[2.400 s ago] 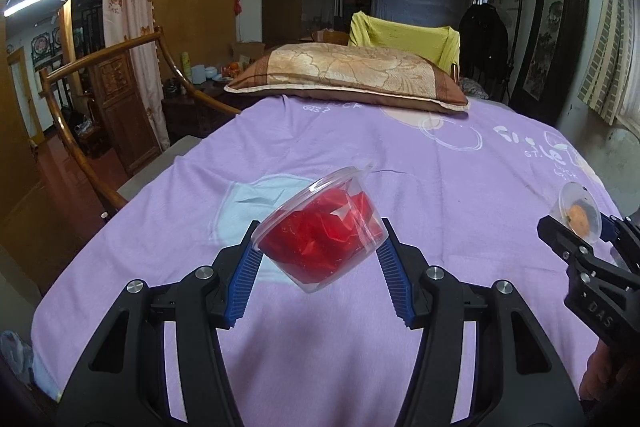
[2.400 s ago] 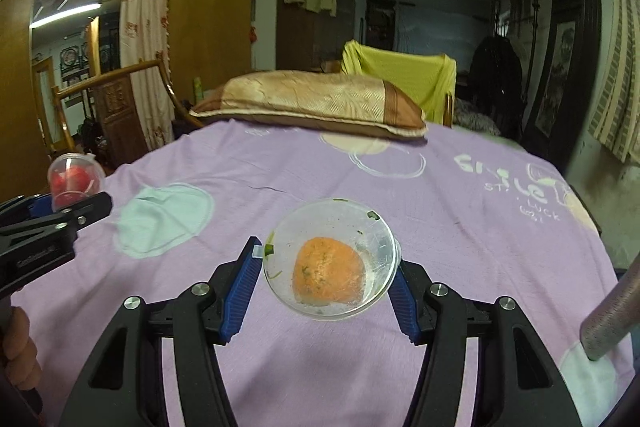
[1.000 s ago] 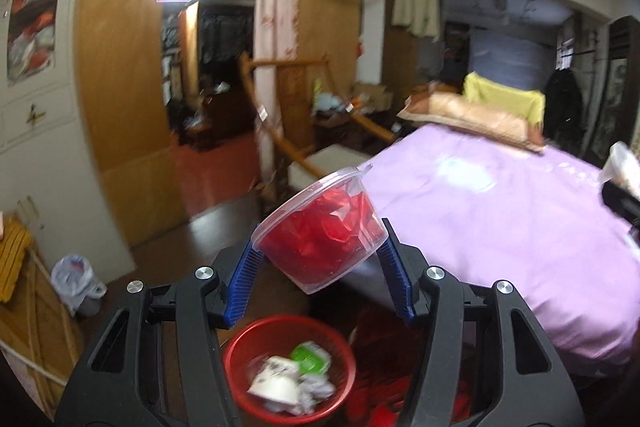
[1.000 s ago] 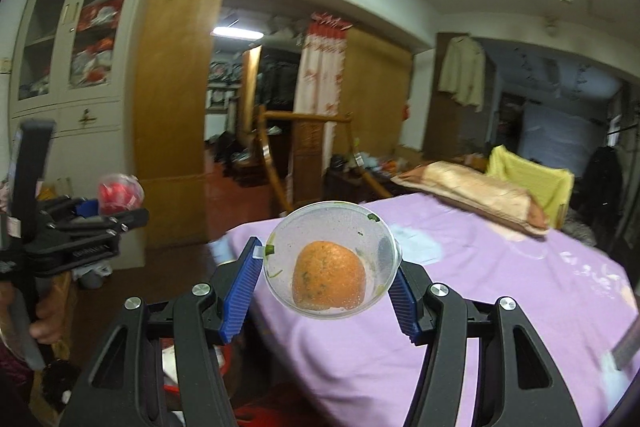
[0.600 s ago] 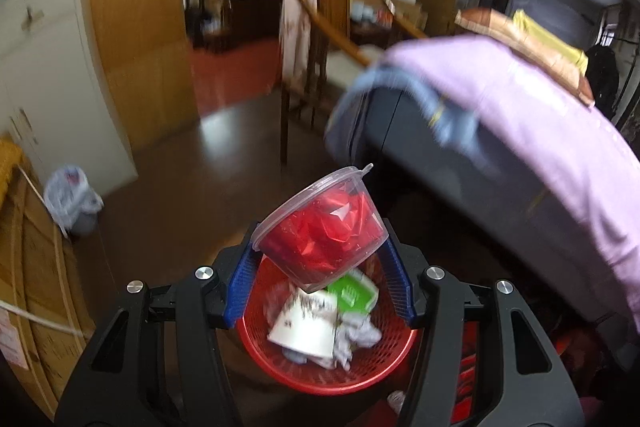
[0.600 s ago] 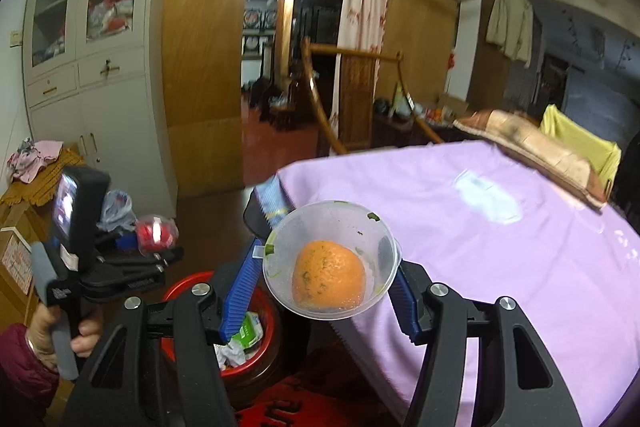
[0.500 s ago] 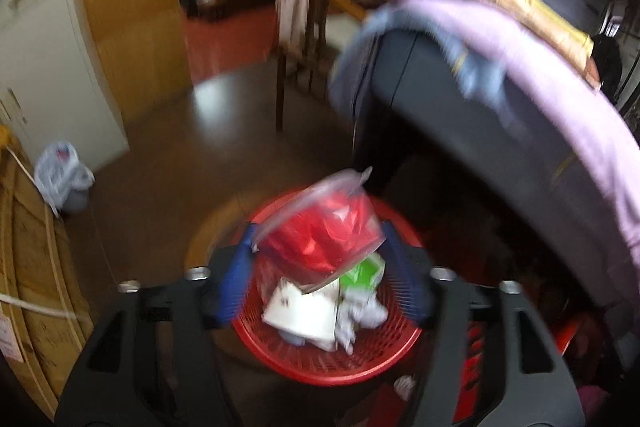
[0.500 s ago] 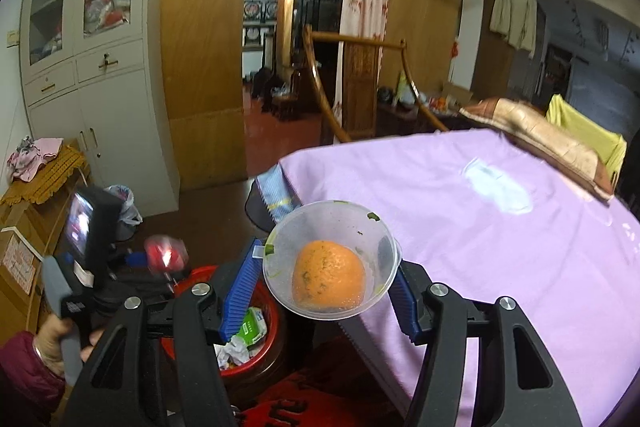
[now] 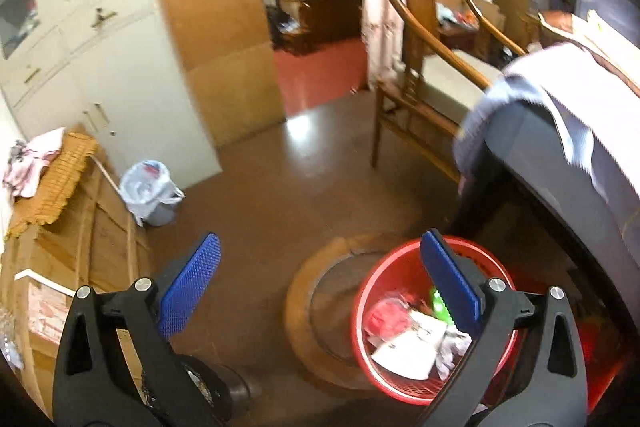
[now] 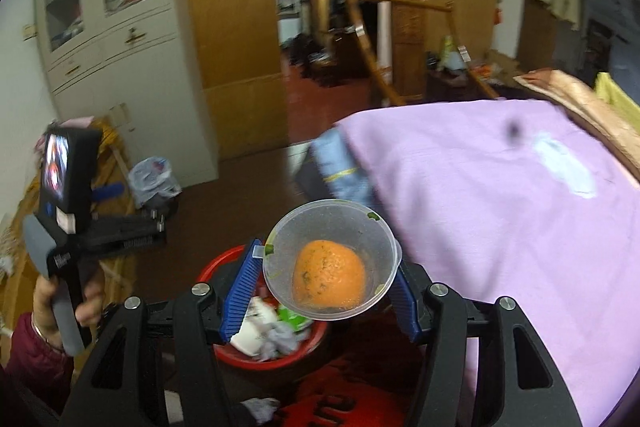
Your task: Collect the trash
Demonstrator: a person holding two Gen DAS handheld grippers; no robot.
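Note:
My left gripper [image 9: 324, 283] hangs over the floor with its jaws opening wide and nothing between them. Just right of it stands the red waste basket [image 9: 472, 393], where the red-filled plastic cup [image 9: 386, 319] lies among paper scraps and a green carton. My right gripper [image 10: 320, 295] is shut on a clear plastic cup [image 10: 332, 263] with an orange lump inside. That cup hovers above the red waste basket [image 10: 256, 361]. In the right wrist view, the left gripper's body [image 10: 100, 231] is held in a hand at the left.
A bed with a purple sheet [image 10: 500, 207] fills the right side. A wooden chair [image 9: 424, 75] stands beyond the basket. A small bin lined with a white bag [image 9: 150, 189] sits by the white cabinet [image 9: 100, 67]. Wooden boards [image 9: 84, 227] lean at the left.
The left jaws spread and the red-filled cup dropped from them into the red basket. Both grippers swung from the bed down towards the floor. The right one kept its cup.

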